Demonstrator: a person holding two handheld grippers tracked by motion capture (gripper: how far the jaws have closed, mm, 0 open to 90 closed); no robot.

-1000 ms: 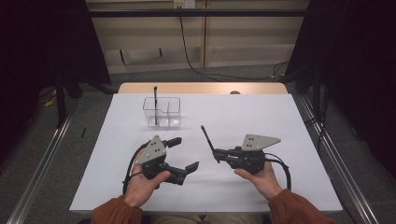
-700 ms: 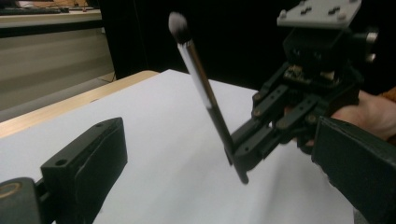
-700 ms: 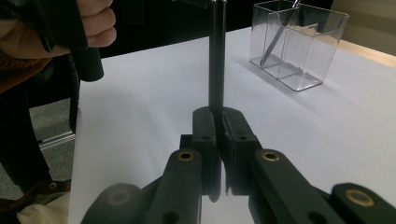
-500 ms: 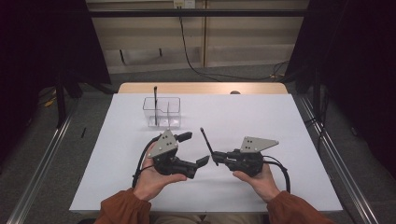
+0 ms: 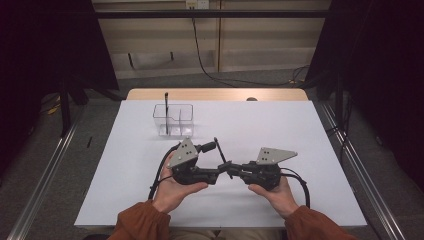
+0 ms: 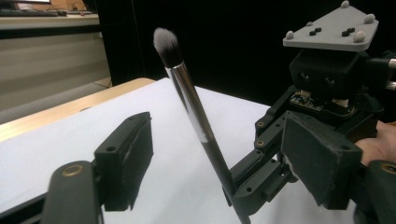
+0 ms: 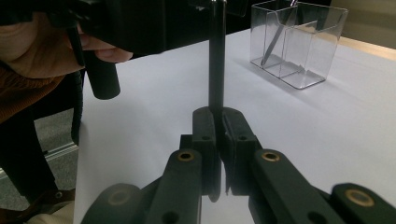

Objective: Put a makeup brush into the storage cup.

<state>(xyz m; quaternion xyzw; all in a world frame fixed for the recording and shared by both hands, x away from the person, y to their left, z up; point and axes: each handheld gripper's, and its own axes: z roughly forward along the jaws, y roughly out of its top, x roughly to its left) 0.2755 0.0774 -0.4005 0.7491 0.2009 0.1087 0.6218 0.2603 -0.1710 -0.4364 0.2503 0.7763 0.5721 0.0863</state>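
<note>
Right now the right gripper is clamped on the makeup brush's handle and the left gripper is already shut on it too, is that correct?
Not quite: the left gripper is open, its jaws closing around the makeup brush without touching, as the left gripper view shows. The right gripper is clamped on the handle.

1. Brush (image 6: 196, 116): glossy metal collar, matt dark handle, soft grey-tipped bristles.
2. Box (image 5: 173, 120): clear, glossy plastic.
3. Table (image 5: 300, 130): matt white sheet over a pale wood edge.
4. Left gripper (image 6: 224, 154): matt black plastic, brass-coloured pins.

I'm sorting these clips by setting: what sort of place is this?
Probably a lab recording booth: a white-covered table ringed by black curtains, and a clear acrylic organizer as a staged prop.
</note>
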